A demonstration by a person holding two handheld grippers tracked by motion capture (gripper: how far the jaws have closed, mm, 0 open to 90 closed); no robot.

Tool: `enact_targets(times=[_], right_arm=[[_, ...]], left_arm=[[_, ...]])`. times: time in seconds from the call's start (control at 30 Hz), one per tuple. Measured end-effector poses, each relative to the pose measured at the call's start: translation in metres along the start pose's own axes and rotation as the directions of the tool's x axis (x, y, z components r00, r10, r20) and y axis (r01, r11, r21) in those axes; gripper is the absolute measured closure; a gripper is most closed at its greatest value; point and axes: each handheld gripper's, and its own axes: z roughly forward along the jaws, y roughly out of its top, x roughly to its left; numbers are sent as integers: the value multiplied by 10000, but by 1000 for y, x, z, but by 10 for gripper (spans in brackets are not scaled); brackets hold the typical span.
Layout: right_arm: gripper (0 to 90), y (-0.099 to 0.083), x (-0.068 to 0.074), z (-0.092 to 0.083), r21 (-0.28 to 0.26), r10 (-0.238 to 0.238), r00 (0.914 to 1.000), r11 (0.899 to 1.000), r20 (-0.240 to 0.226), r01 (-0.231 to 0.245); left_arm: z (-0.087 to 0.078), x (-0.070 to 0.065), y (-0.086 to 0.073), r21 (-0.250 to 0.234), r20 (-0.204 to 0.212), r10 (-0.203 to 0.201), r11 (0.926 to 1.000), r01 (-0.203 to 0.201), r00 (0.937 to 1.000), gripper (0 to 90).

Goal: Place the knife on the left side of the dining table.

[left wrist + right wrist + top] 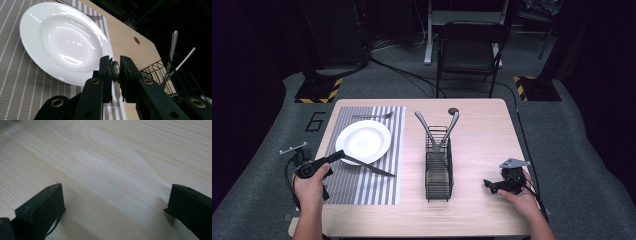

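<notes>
Left gripper point(115, 75): jaws clamped on the handle of a slim silver table knife point(371, 166).
Knife: lies across the striped grey placemat point(377, 190), beside the round white plate point(363, 141), near the table's left edge.
Right gripper point(115, 202): jaws wide apart, nothing between them, over bare wood near the table's right edge.

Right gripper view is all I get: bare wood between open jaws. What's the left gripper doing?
Observer: The left gripper has its jaws shut on the handle of a knife, with the blade pointing right over the striped placemat.
Operator: Anything else on that mat?
Observer: A white plate, just beyond the knife.
Operator: What sits between the two grippers?
Observer: A black wire caddy at mid-table, with two utensils standing in its far end.
</notes>
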Motion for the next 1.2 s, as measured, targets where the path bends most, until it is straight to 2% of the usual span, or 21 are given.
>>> enact_targets(times=[0.57, 0.7, 0.93, 1.0, 1.2], right_arm=[[0, 0, 0, 0, 1, -2, 10000, 10000, -3, 2], [0, 0, 0, 0, -2, -6, 10000, 10000, -3, 6], [0, 0, 0, 0, -2, -5, 10000, 10000, -5, 5], [0, 0, 0, 0, -2, -6, 10000, 10000, -3, 6], [0, 0, 0, 0, 2, -5, 10000, 10000, -3, 5]], left_arm=[[1, 21, -11, -317, -567, -662, 9974, 645, 9962, 759], [2, 27, -14, -323, -551, -859, 9959, 842, 9948, 753], [1, 38, -19, -334, -510, -881, 9957, 865, 9948, 739], [1, 42, -21, -376, -469, -1045, 9940, 1028, 9934, 736], [1, 54, -28, -370, -359, -1165, 9927, 1152, 9925, 721]])
